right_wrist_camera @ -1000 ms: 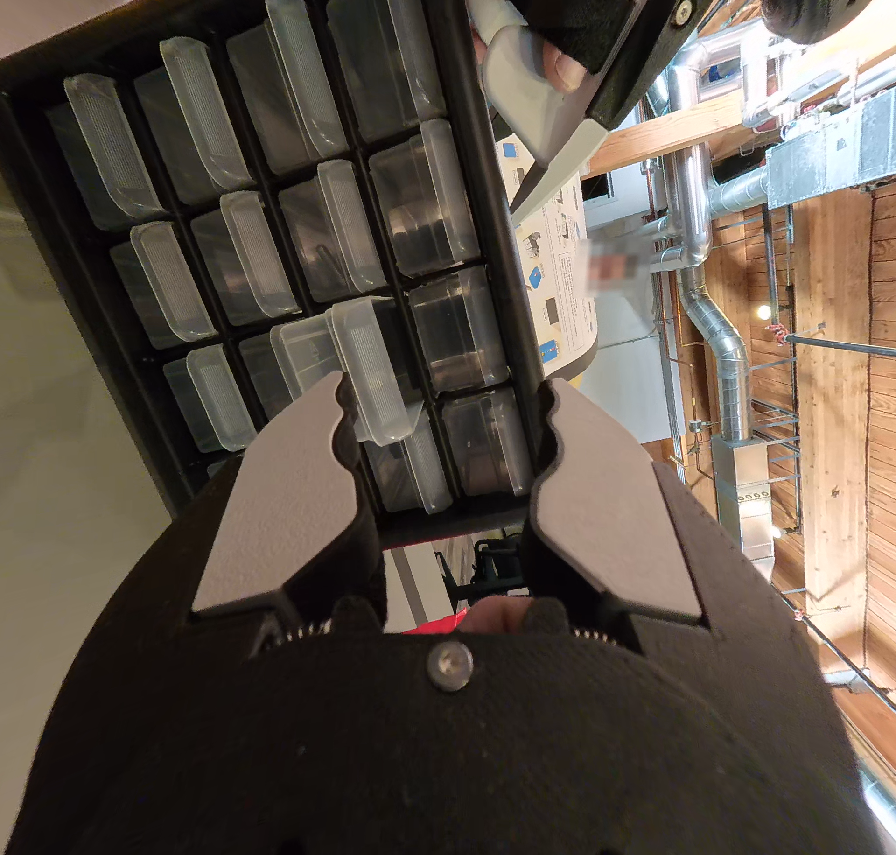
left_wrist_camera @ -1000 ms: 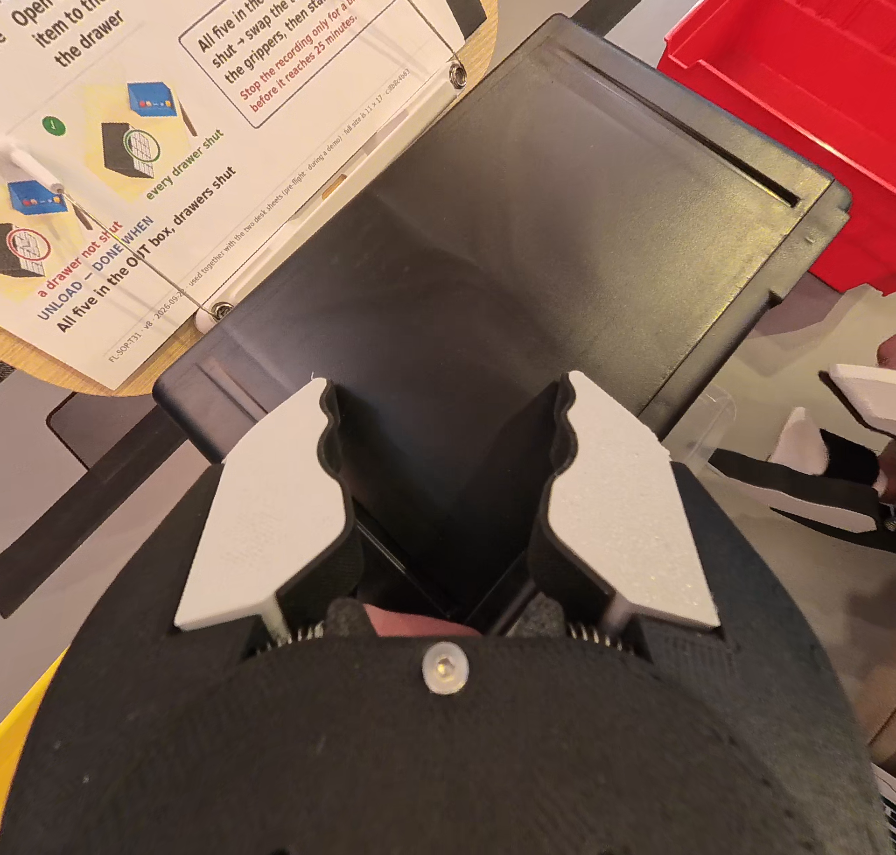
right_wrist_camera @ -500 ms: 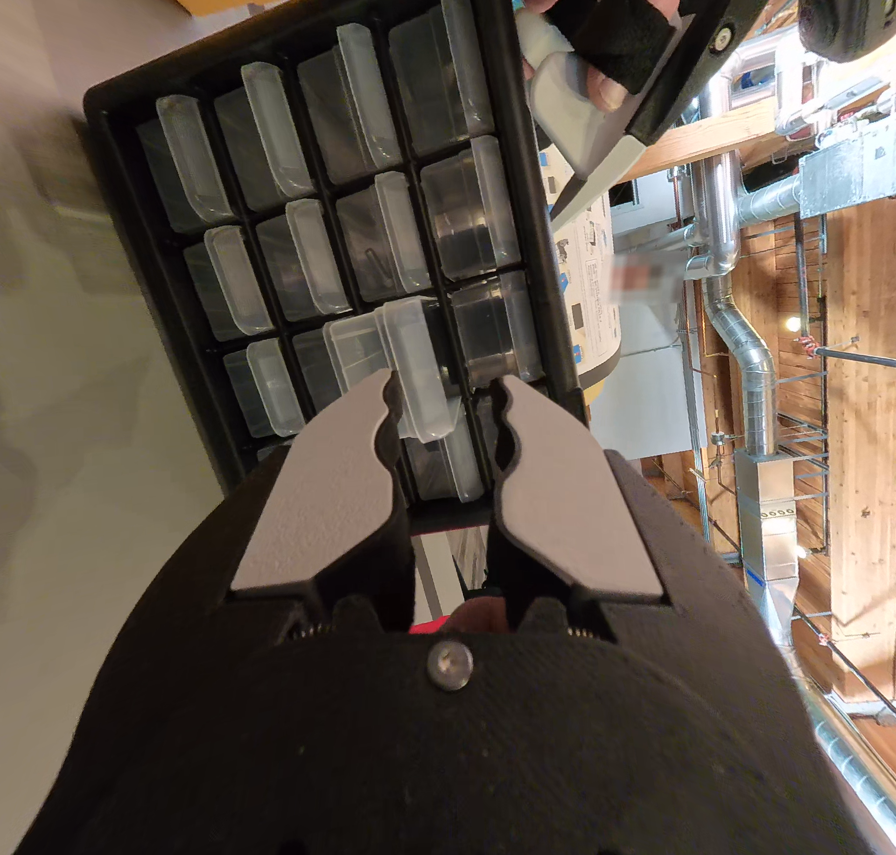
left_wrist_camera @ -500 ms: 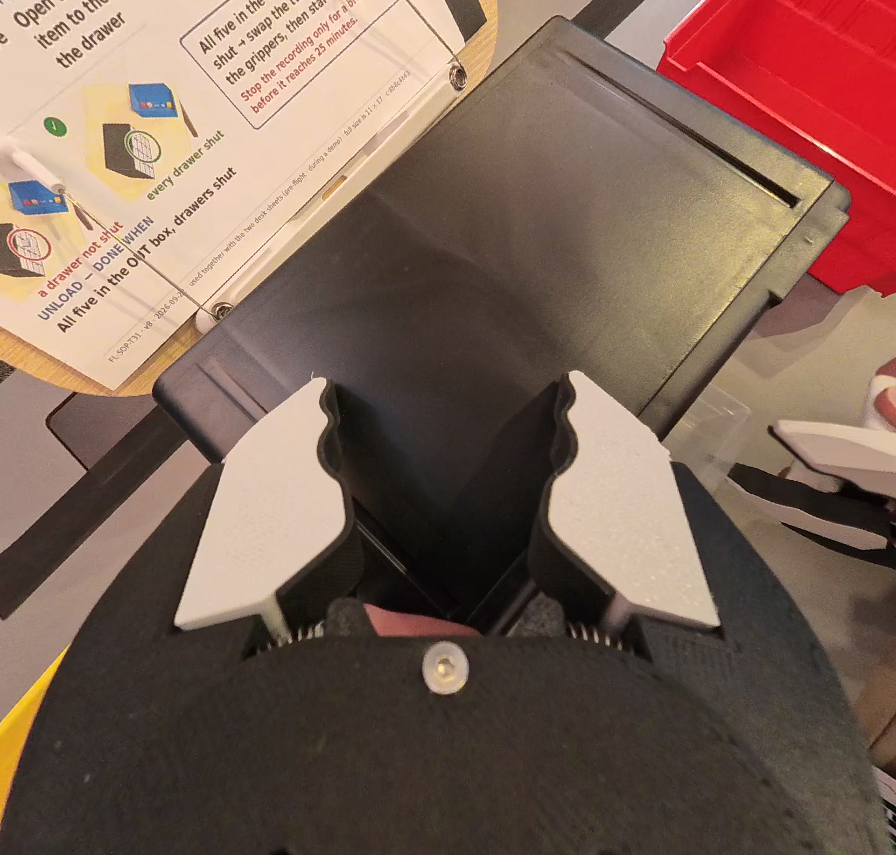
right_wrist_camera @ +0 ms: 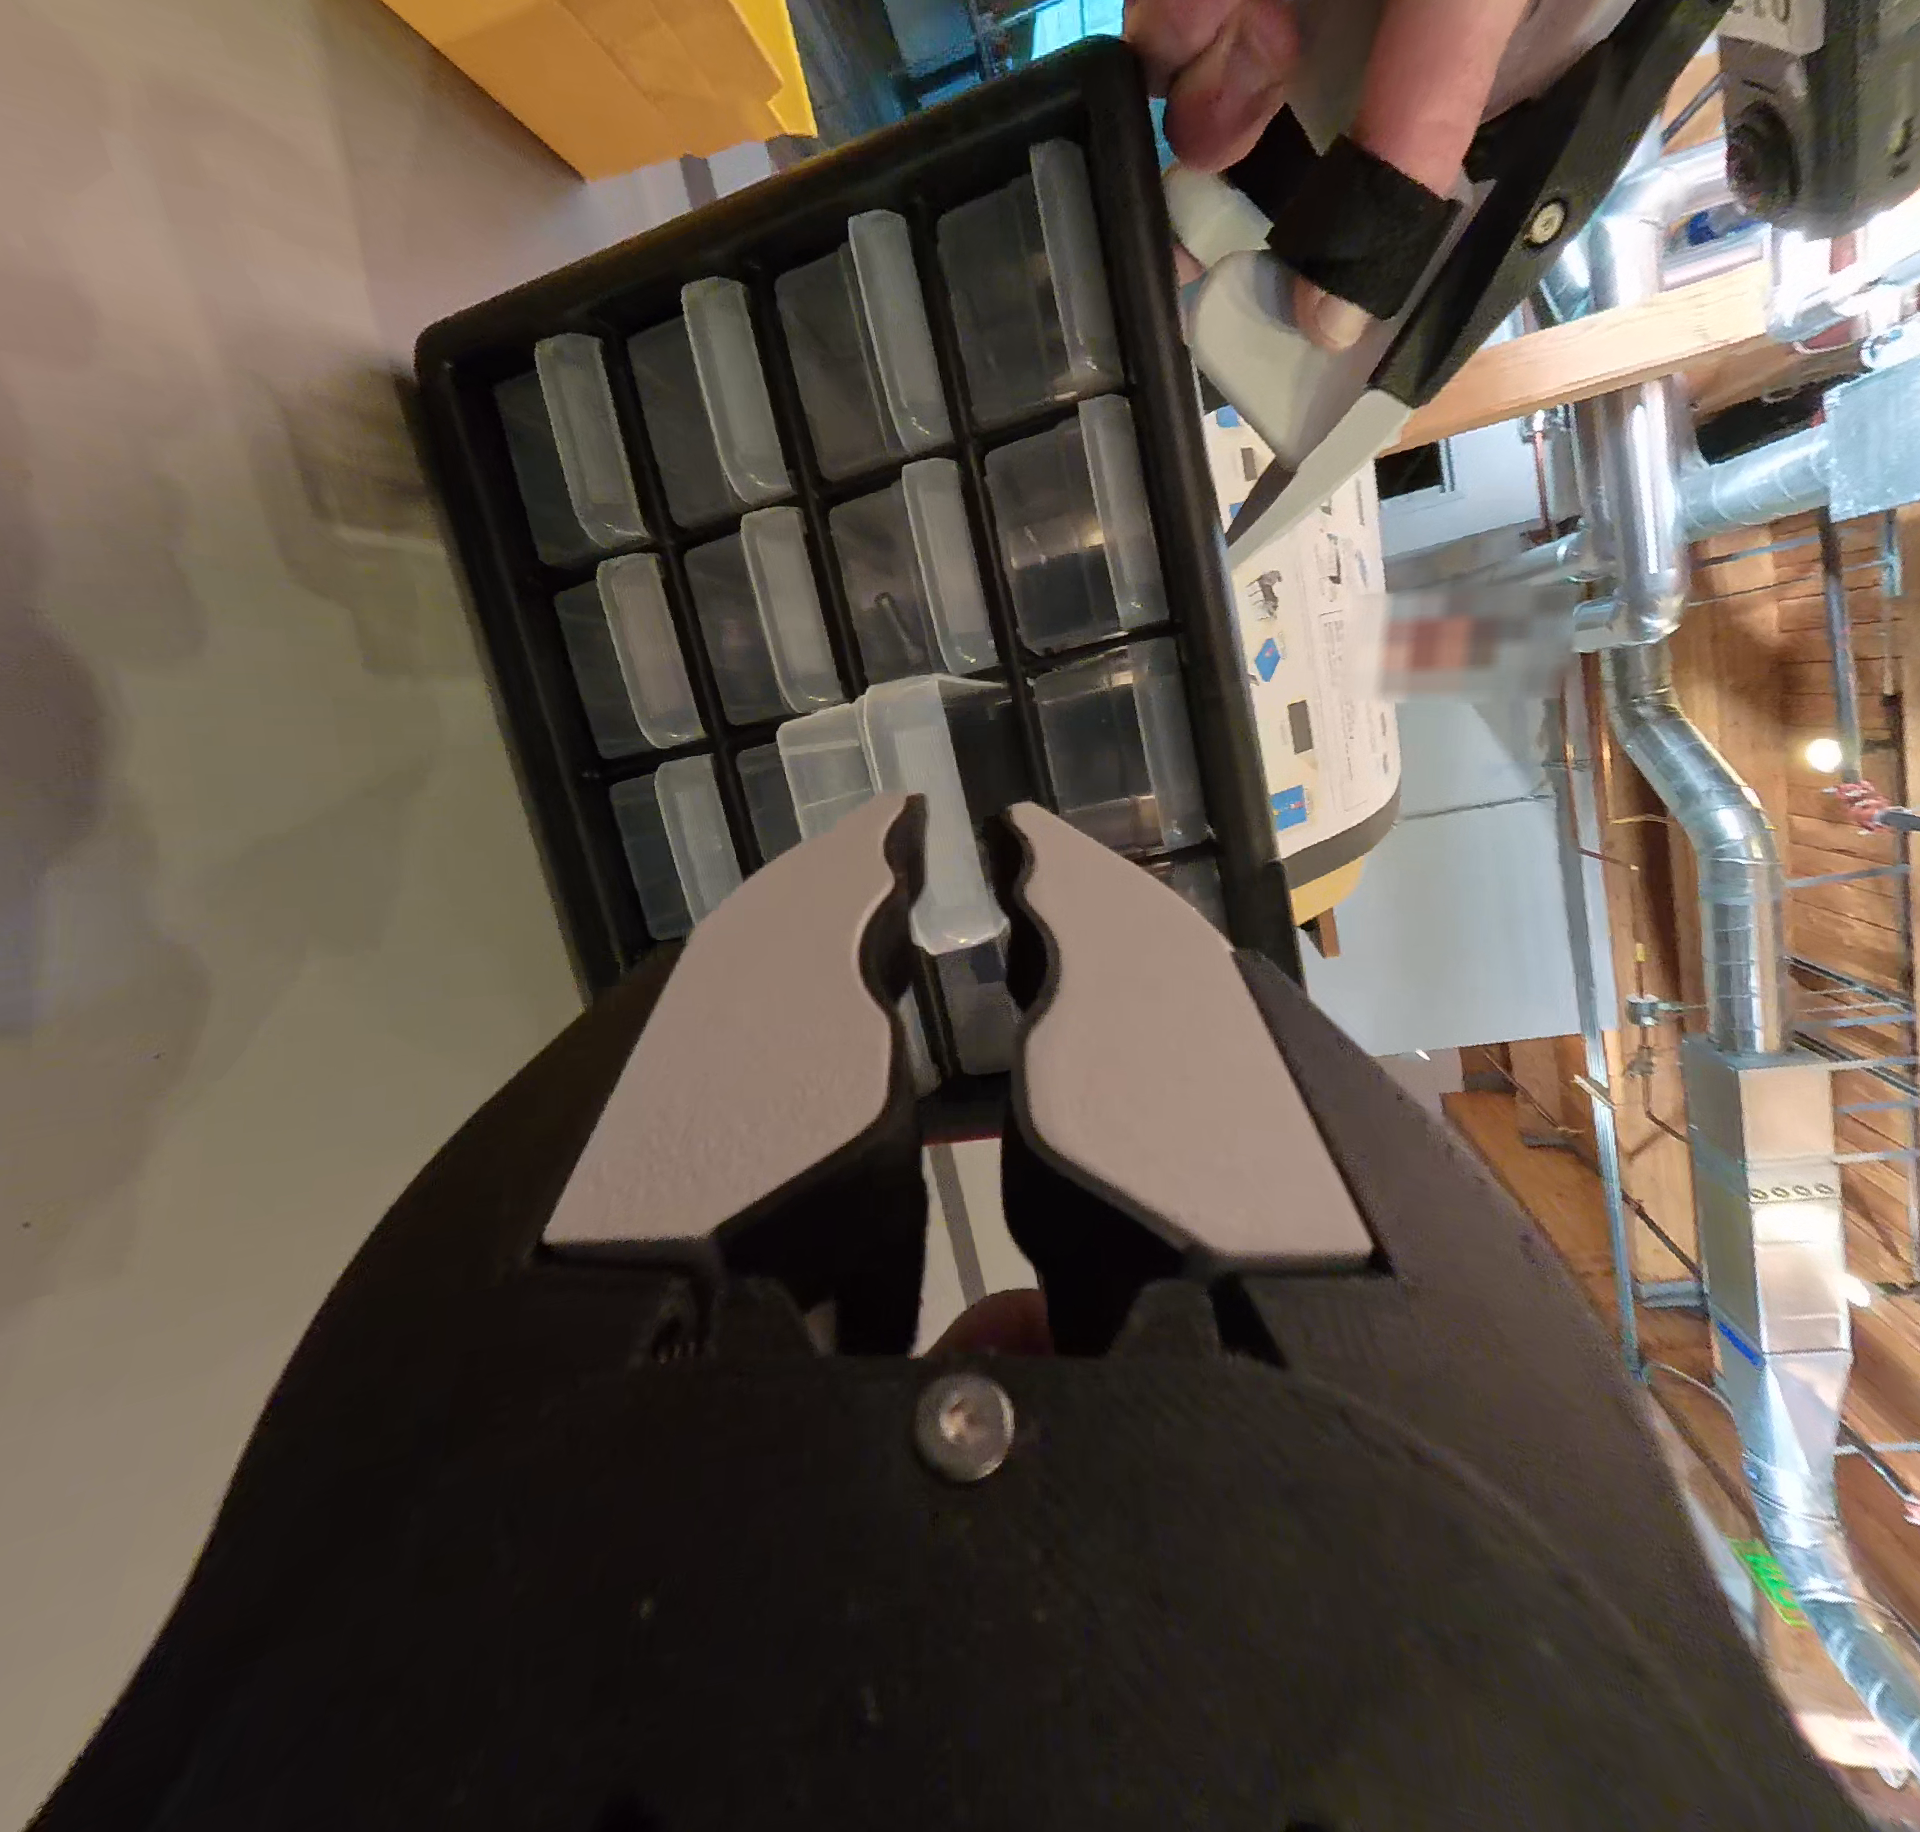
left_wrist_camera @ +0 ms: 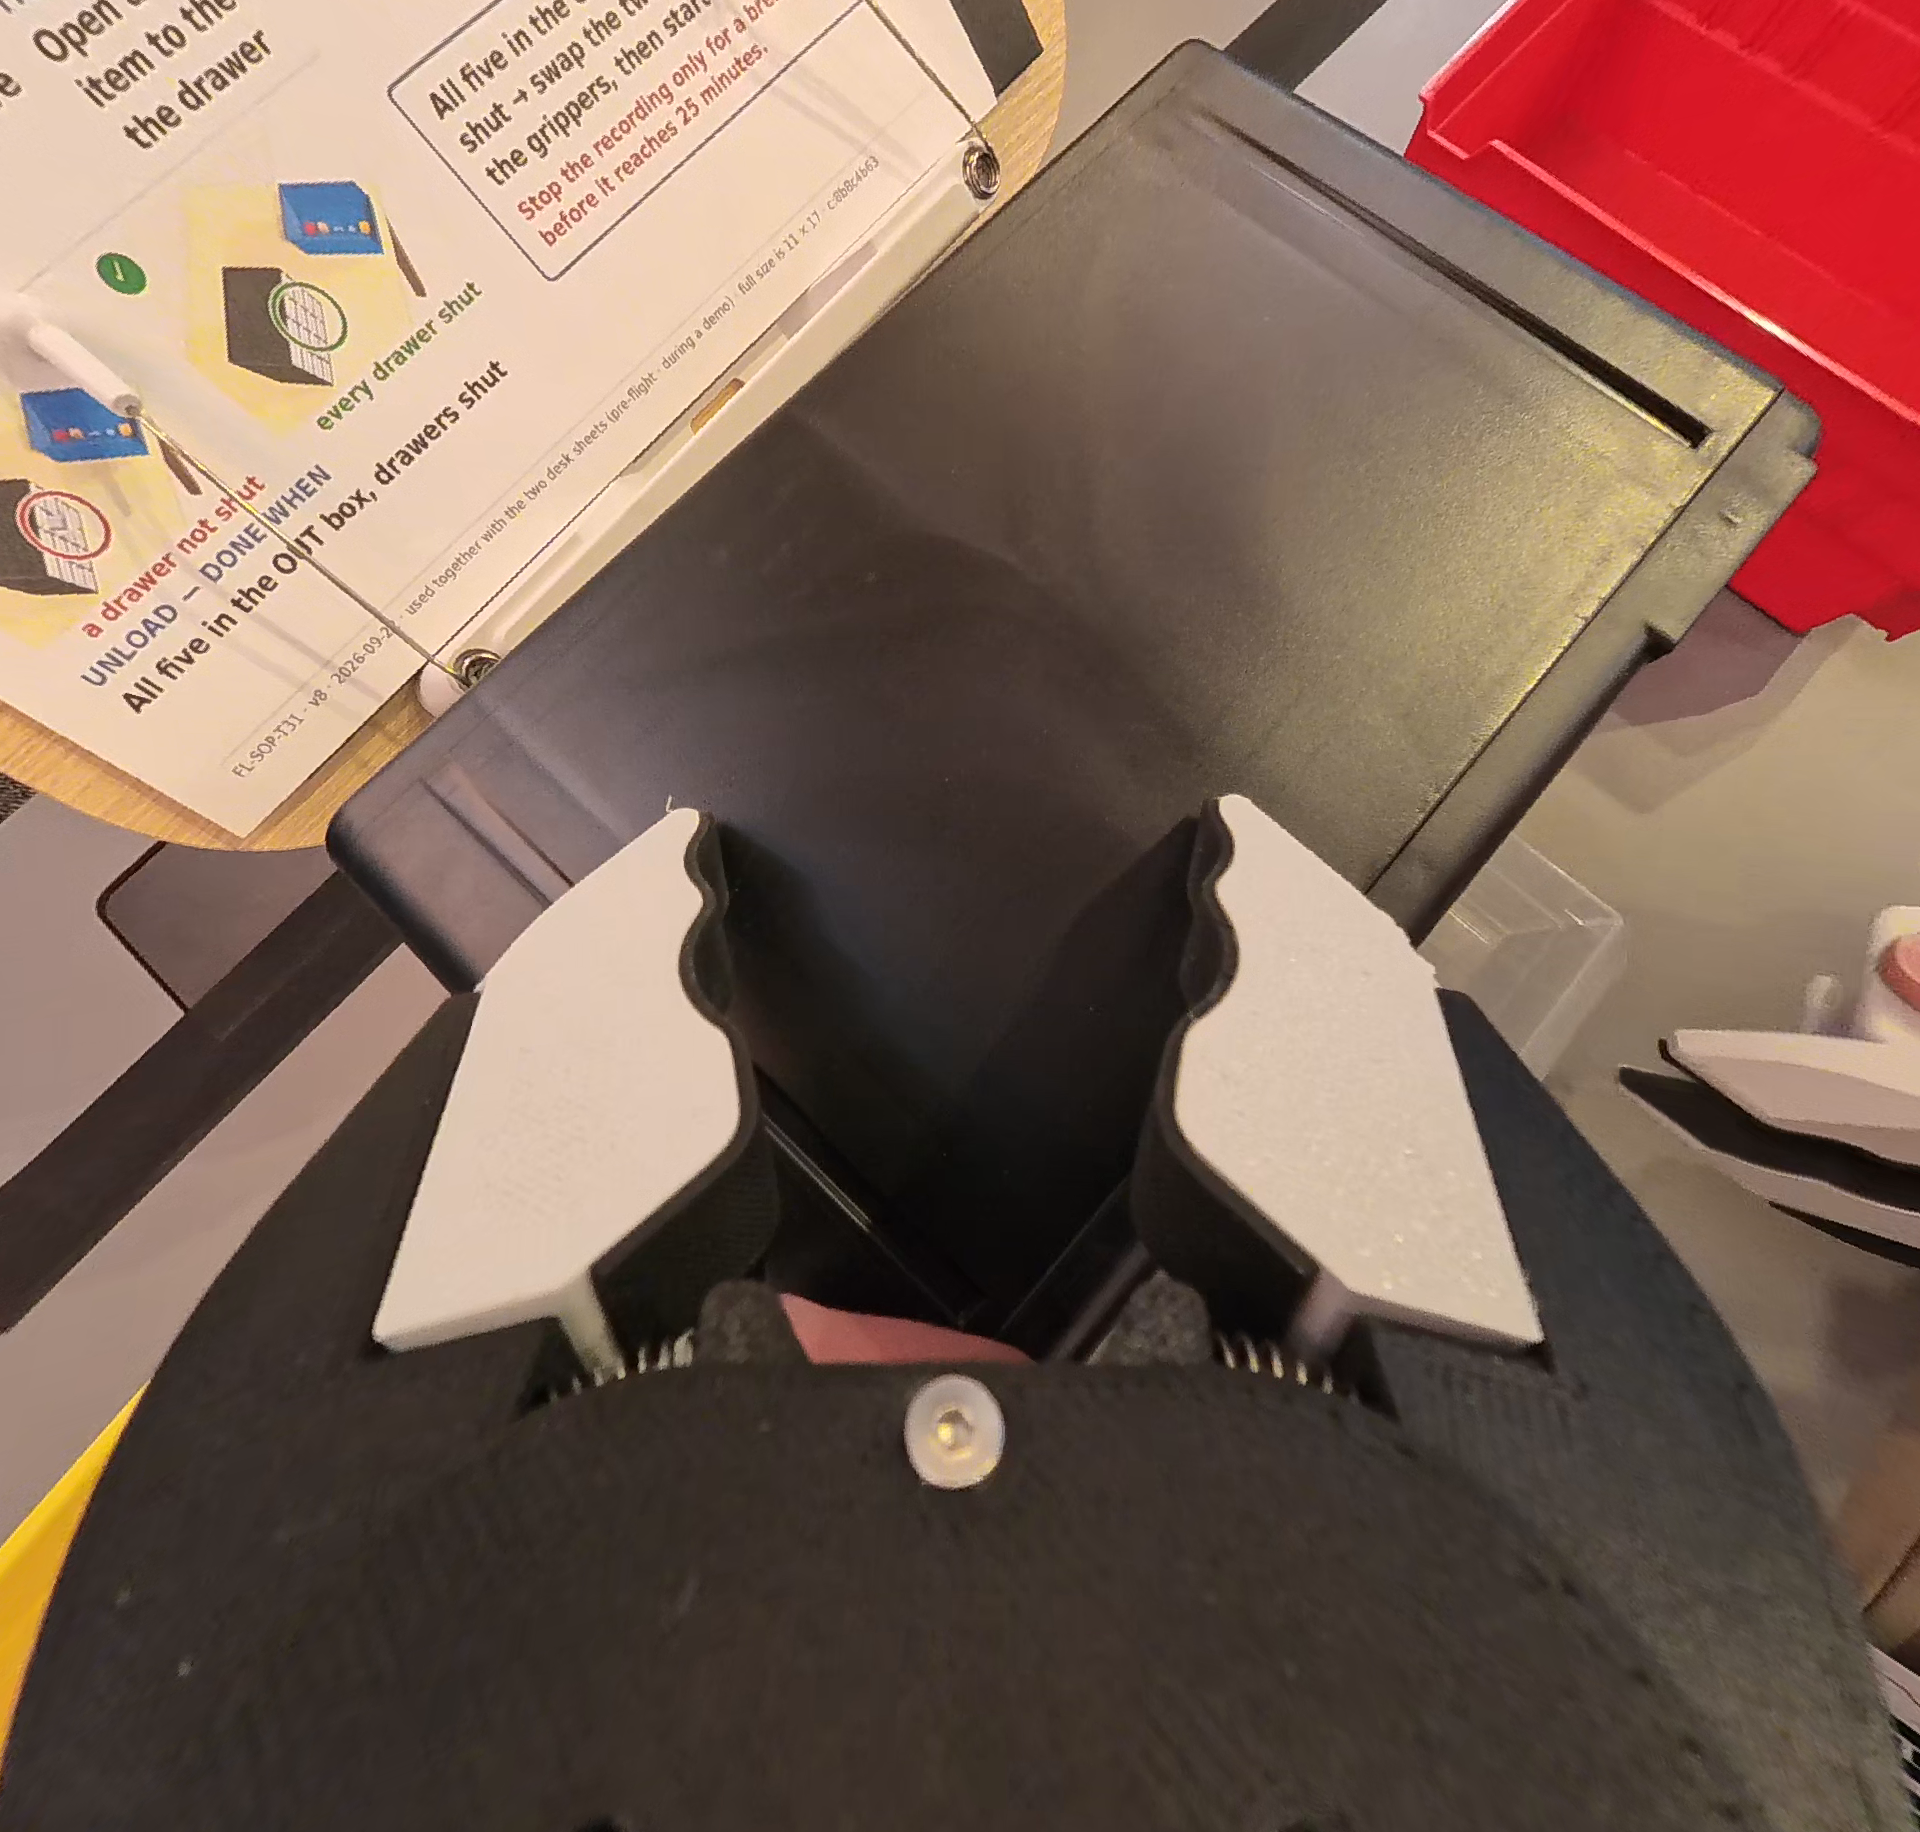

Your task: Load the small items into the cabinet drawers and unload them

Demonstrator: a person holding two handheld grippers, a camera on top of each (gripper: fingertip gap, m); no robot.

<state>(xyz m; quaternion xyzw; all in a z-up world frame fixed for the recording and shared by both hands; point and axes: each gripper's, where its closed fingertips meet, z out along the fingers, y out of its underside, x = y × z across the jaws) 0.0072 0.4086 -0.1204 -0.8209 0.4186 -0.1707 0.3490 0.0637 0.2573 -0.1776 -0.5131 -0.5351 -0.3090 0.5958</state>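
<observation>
A black drawer cabinet (left_wrist_camera: 1143,535) fills the left wrist view from above. My left gripper (left_wrist_camera: 956,826) is open and straddles the near corner of its top. In the right wrist view the cabinet front (right_wrist_camera: 520,577) shows rows of clear drawers. One clear drawer (right_wrist_camera: 831,764) in the bottom row is pulled partway out. My right gripper (right_wrist_camera: 956,821) is shut on that drawer's handle tab (right_wrist_camera: 945,878). The drawer's clear end (left_wrist_camera: 1527,941) and the right gripper (left_wrist_camera: 1808,1086) show at the right of the left wrist view. I cannot see what the drawer holds.
A red bin (left_wrist_camera: 1714,172) stands behind the cabinet to the right. A yellow bin (right_wrist_camera: 623,26) stands on the other side of the cabinet. An instruction sheet (left_wrist_camera: 416,224) on a round wooden board lies to the left. A hand (right_wrist_camera: 1247,37) holds the left gripper on the cabinet's top.
My right gripper has closed from wide open onto the handle of the drawer and drawn back from the cabinet front. The left gripper has stayed on the cabinet top.
</observation>
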